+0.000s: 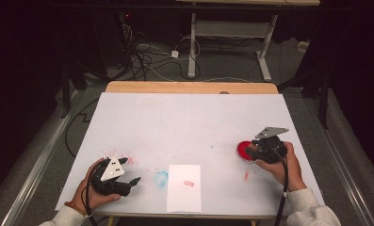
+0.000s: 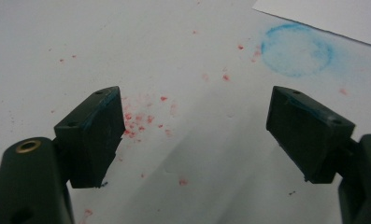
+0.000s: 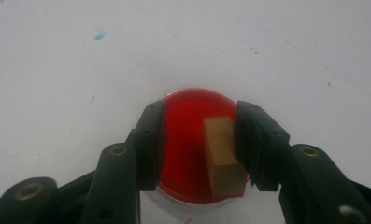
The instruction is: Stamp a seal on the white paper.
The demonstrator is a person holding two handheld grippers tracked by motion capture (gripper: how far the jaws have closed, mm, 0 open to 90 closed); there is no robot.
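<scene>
**While the Stamp Is Sitting in the Ink, the Right Tool Is Standing Slack Around It**

While the small tan wooden stamp block [image 3: 223, 156] is standing in the round shallow dish of red ink [image 3: 185, 140], the right tool [image 3: 199, 140] is straddling it with its jaws partly apart: the block is lying against the right-hand jaw, while the left-hand jaw is standing clear of it with red ink showing in the gap. It is not clamping the block. In the high view the dish [image 1: 243, 150] is sitting on the right side of the white-covered bench [image 1: 189, 122], just under that tool [image 1: 257, 149].

To do this step well, judging from the frames, the person is needing to centre the block between the jaws before closing, so it is not tipping in the ink, and then to be lifting straight up.

The left tool [image 2: 195, 135] is hovering with its jaws wide apart and holding nothing, over red specks near a pale blue ring-shaped ink smudge [image 2: 296, 50]. A white rectangular paper sheet [image 1: 183, 188] with a small red stamped mark [image 1: 189, 183] is lying near the front edge, well apart from the dish.
</scene>
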